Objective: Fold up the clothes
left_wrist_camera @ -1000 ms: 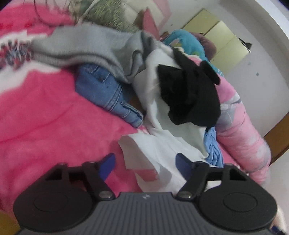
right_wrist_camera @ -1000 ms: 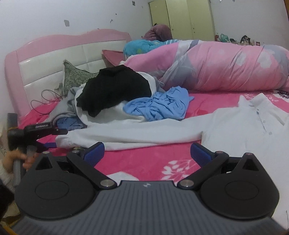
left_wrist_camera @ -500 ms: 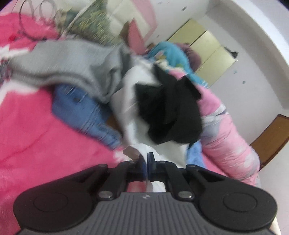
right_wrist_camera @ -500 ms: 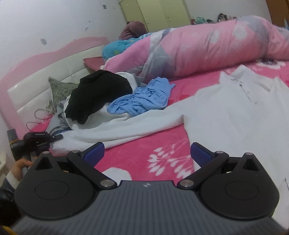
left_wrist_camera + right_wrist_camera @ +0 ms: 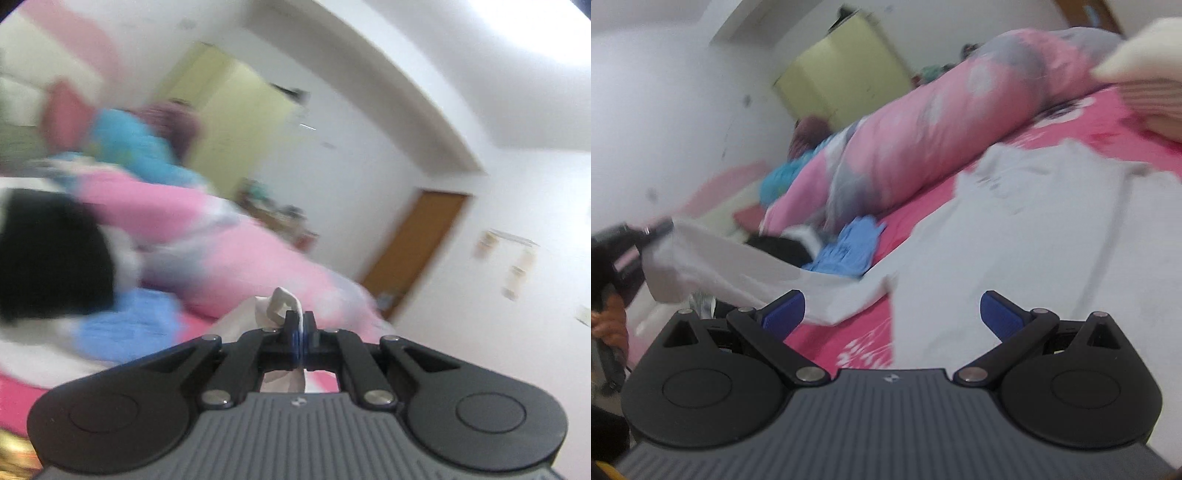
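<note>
While the left gripper (image 5: 300,325) is clamped on the cuff of the white shirt (image 5: 1015,236), a small tuft of white cloth stands up from its closed blue pads at the lower centre of the left wrist view. In the right wrist view the sleeve (image 5: 738,266) stretches from the left edge toward the shirt body, which lies flat on the pink bedsheet (image 5: 1082,122) at the right. The right gripper (image 5: 892,314) is wide apart and holds nothing.
</note>
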### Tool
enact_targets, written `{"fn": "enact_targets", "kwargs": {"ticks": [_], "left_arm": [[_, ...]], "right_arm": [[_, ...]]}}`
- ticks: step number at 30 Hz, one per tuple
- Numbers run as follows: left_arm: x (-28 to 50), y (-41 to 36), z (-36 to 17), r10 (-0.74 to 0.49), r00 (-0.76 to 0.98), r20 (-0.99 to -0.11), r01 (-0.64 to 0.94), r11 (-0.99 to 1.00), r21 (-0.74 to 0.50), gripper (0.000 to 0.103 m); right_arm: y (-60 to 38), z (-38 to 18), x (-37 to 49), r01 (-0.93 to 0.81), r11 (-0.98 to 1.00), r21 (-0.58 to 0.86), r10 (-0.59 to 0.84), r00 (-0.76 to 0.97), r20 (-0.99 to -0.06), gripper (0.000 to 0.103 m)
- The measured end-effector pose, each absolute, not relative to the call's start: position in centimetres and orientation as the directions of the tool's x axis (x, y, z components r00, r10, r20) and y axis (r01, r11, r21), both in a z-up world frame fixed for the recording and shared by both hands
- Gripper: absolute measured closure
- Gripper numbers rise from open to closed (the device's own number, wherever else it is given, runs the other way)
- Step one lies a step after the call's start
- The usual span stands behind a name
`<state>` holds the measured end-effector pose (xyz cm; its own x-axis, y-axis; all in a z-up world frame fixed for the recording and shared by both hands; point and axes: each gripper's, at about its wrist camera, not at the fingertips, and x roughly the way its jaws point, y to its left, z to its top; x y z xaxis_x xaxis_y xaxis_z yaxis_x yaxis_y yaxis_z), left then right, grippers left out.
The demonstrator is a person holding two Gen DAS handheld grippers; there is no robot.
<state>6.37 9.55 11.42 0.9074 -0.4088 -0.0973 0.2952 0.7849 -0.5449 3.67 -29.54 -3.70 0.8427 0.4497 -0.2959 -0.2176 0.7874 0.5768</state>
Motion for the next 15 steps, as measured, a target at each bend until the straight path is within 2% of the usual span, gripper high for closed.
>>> {"fn": "enact_targets", "kwargs": {"ticks": [5,7,9,10,11,13,15], "left_arm": [[8.6,-4.2,14.4,-0.604,0.793,-0.077,0.511,0.728,-0.457,0.1],[9.6,-9.5,14.0,-0.669,0.737,-0.095,0.567,0.689,-0.451,0.1],[10.8,-15.0,12.4,-0.74,0.655,-0.154,0.623,0.644,-0.444,0.098],[11.1,-17.6,11.0,-0.77,0.608,-0.191,0.647,0.621,-0.444,0.088],[11.4,-20.0,9.3,-0.796,0.561,-0.23,0.666,0.598,-0.446,0.066],[10.9,-23.5,6.0,-0.809,0.502,-0.305,0.677,0.587,-0.444,0.038],[9.9,-25.2,2.7,-0.805,0.465,-0.367,0.681,0.591,-0.432,0.034]], "right_arm": [[-37.2,-5.0,0.0,-0.102,0.756,0.647,0.331,0.912,-0.244,0.001],[-40.0,-5.6,-1.8,-0.042,0.743,0.669,0.268,0.933,-0.239,0.001],[-42.5,-6.2,-3.5,0.017,0.727,0.687,0.207,0.948,-0.242,0.001],[-43.5,-6.6,-4.3,0.044,0.719,0.693,0.179,0.953,-0.246,0.001],[-44.5,-7.0,-5.1,0.071,0.711,0.7,0.151,0.956,-0.25,0.001],[-46.0,-8.0,-6.4,0.121,0.695,0.709,0.105,0.958,-0.266,0.001],[-47.1,-9.1,-6.9,0.168,0.674,0.72,0.075,0.953,-0.293,0.001]]}}
